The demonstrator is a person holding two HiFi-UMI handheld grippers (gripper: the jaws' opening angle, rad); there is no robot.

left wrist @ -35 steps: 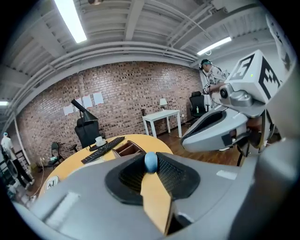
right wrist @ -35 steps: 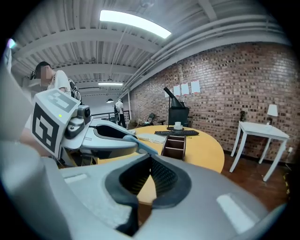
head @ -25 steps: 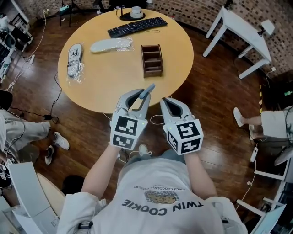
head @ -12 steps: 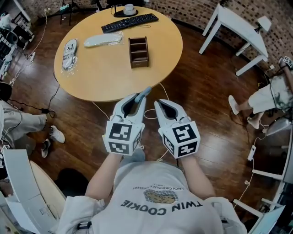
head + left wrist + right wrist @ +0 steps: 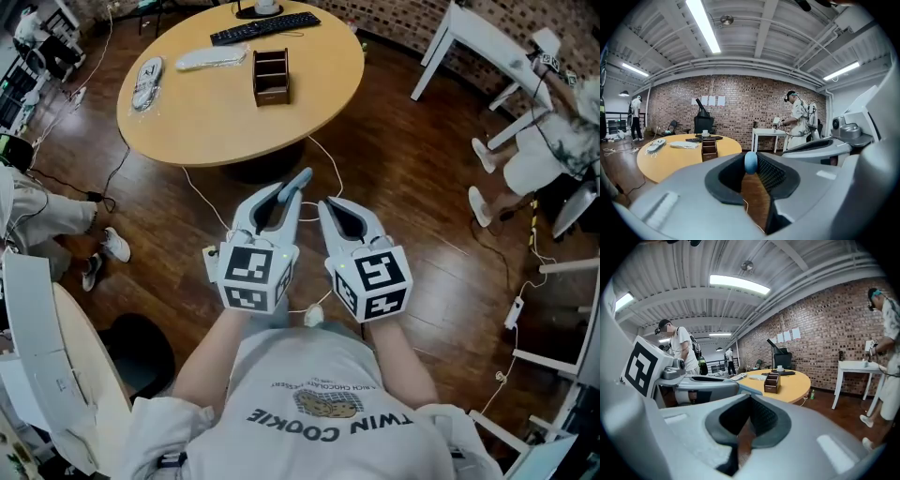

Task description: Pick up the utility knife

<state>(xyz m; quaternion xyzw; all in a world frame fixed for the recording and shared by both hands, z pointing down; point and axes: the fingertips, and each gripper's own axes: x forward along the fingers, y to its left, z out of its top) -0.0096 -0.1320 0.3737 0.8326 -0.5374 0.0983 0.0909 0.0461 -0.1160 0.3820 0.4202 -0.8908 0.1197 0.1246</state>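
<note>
Dark wood floor lies below, the round desk (image 5: pixel 216 117) well ahead. The left gripper (image 5: pixel 278 199) is clamped on the utility knife (image 5: pixel 300 180), whose blue-grey end pokes past the tips. The right gripper (image 5: pixel 335 208) is closed and empty. The knife is likely light, stiff and slick, so a mid-handle hold suits it.

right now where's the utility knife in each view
Head view: centre, the utility knife pokes out of the left gripper.
Left gripper view: centre, its blue end sits between the jaws.
Right gripper view: a small blue tip just left of centre.
Shared landmark: the wooden organizer on the round table.
</note>
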